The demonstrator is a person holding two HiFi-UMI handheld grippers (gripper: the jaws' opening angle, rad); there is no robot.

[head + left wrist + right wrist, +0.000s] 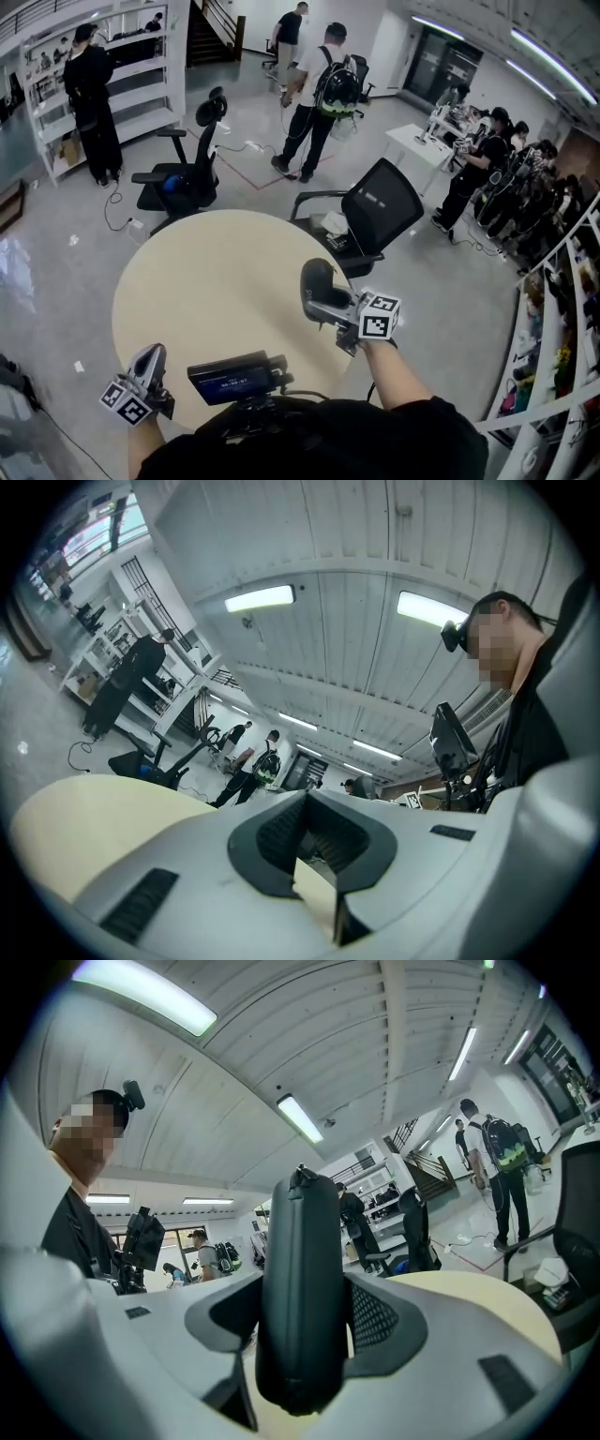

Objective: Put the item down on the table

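Note:
My right gripper (323, 302) is shut on a black zipped case (315, 279), holding it upright over the right part of the round beige table (206, 281). In the right gripper view the case (300, 1279) stands between the jaws of that gripper (302, 1335) and hides most of the gap, with the table (478, 1302) behind it. At the table's near-left edge my left gripper (147, 364) is shut and holds nothing. Its view shows the left gripper (314, 850) with its pads together and the table (84, 808) to the left.
A black office chair (380, 211) stands against the table's far right edge and another (187, 173) beyond its far side. Several people stand further off. White shelving (122, 66) is at the back left. A small screen (230, 380) sits at my chest.

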